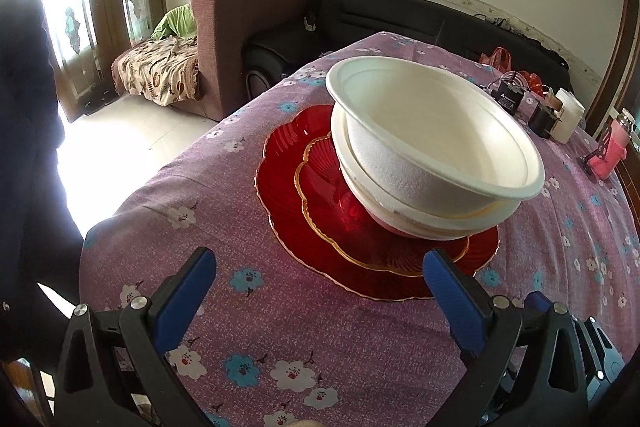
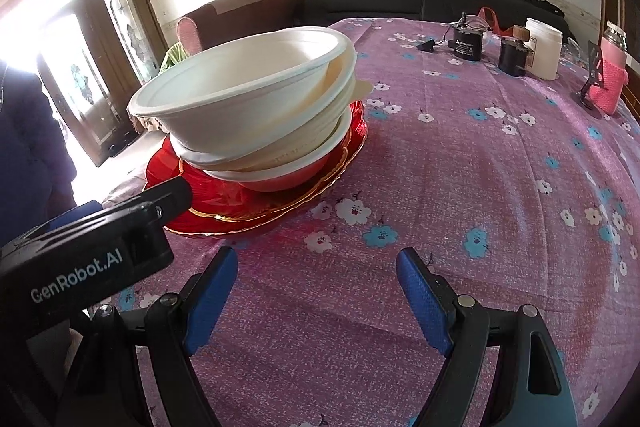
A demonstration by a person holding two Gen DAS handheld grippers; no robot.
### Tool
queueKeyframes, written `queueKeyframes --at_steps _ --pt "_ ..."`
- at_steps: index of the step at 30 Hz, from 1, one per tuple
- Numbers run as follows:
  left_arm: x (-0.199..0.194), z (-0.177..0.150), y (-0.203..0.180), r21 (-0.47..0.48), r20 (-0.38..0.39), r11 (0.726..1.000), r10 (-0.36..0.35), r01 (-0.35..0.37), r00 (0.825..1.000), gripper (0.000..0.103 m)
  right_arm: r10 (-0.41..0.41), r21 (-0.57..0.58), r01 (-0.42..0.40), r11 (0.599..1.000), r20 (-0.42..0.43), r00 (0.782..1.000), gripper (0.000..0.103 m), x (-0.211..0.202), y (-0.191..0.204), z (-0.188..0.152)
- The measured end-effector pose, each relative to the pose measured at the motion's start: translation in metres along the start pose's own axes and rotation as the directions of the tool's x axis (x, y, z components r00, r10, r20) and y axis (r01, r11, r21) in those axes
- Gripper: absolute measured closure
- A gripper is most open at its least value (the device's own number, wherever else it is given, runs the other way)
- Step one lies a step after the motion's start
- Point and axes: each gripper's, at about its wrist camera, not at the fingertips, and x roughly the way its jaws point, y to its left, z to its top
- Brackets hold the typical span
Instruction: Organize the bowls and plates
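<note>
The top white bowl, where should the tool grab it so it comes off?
Probably by the rim of the top white bowl, from the near side. It sits tilted in the bowls beneath, so its rim lifts clear there, and the open left tool already faces it.

white bowls (image 1: pixel 436 147) nested, tilted, on red plates (image 1: pixel 360 259)

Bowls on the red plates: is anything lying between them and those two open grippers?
Nothing visible. Only bare flowered cloth lies between the left gripper and the red plates under the white bowls. From the right gripper the left gripper's black body sits beside the plates, not across the path.
</note>
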Motion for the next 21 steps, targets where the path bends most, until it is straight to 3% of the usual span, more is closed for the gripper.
queueKeyframes --at_steps 21 --pt "-0.0007 0.0008 -0.0048 0.003 -0.007 1.0 -0.005 0.005 1.0 0.0 0.012 0.003 -0.012 1.0 0.006 1.0 0.017 -0.0056 0.0001 -0.0007"
